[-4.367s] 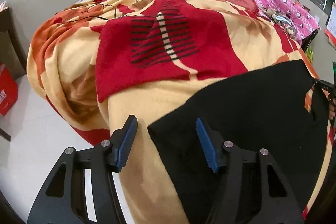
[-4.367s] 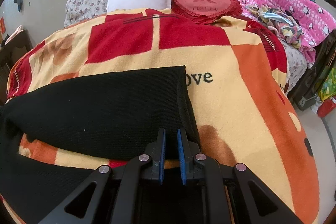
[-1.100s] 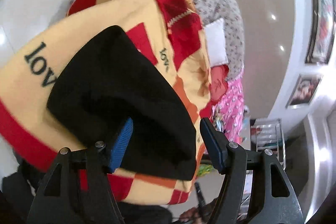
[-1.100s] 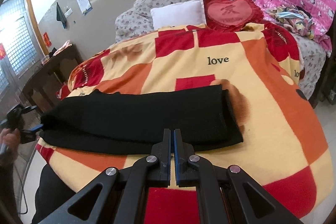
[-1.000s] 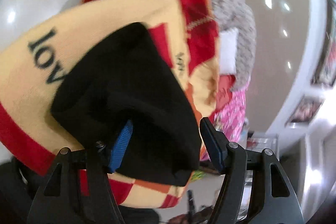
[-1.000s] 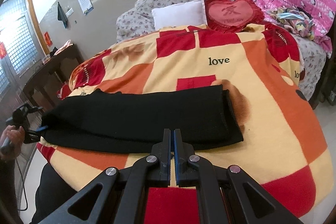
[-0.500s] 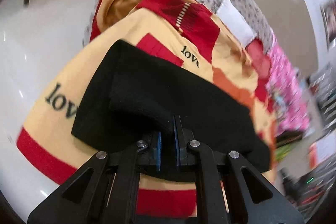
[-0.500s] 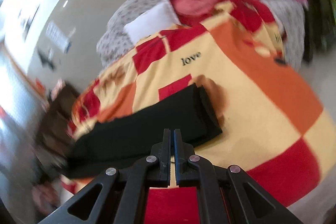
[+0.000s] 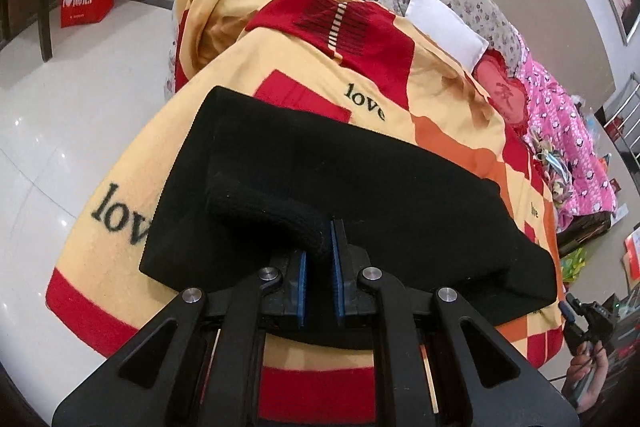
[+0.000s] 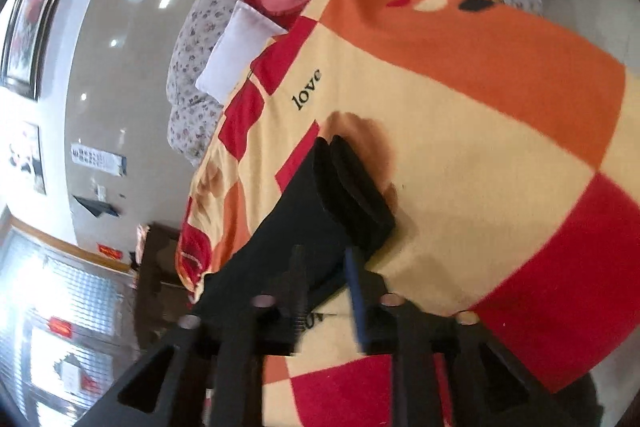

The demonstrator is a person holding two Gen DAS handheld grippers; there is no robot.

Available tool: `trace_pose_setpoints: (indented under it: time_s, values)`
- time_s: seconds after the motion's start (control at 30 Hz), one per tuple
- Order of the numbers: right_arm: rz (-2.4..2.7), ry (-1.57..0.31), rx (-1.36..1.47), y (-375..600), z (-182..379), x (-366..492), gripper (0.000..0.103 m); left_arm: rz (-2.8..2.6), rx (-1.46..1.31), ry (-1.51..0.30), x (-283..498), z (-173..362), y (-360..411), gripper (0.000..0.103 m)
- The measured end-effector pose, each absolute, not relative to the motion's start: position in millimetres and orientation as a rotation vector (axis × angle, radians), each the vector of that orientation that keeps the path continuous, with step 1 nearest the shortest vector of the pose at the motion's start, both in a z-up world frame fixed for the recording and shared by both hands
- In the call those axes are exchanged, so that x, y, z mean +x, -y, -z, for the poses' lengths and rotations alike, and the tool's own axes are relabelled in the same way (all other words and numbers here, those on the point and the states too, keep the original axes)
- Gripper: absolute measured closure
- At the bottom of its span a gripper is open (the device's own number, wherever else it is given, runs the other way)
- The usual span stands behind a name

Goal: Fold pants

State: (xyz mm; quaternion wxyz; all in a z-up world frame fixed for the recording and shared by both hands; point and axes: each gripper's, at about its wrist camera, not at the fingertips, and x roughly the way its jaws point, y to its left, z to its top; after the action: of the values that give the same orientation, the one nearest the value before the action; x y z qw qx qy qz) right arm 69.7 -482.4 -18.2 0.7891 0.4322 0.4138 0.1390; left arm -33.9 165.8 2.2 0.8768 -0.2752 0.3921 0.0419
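We clamp the left gripper [image 9: 318,263] on the black pants [image 9: 360,187] to lift one end across the blanket [image 9: 440,99], while the right gripper [image 10: 326,291], jaws just opening (nothing pinched yet), lines up on the other end.

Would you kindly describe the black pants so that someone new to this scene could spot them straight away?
Look at the bed covered by the yellow, red and orange blanket printed with the word "love". Across its near end lies a long folded band of black cloth: those are the pants, one edge pinched in the left gripper. They are the only plain black thing on the patterned bedding.
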Motion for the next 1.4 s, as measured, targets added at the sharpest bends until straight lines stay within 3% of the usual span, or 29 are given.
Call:
trace_pose_setpoints:
  time_s: [0.53,0.83,0.9,0.97,1.23,1.4]
  values:
    - [-0.332,-0.915,1.03,475,36,84,0.076,-0.083,-0.586,-0.819,-33,0,-166,0.093]
    - [-0.332,-0.903,0.921,465,36,92,0.076,-0.085,-0.572,-0.824,-31,1,-165,0.093]
    - [-0.326,-0.883,0.864,463,30,91,0.079,-0.083,-0.572,-0.826,-30,1,-165,0.093]
    - [-0.336,-0.847,0.768,459,17,91,0.097,-0.086,-0.561,-0.821,-31,-2,-164,0.092]
    - [-0.333,-0.801,0.652,476,-27,105,0.099,-0.021,-0.58,-0.734,-48,-30,-178,0.098]
    - [-0.304,-0.973,0.564,475,-1,116,0.099,-0.051,-0.491,-0.813,-51,-12,-171,0.098]
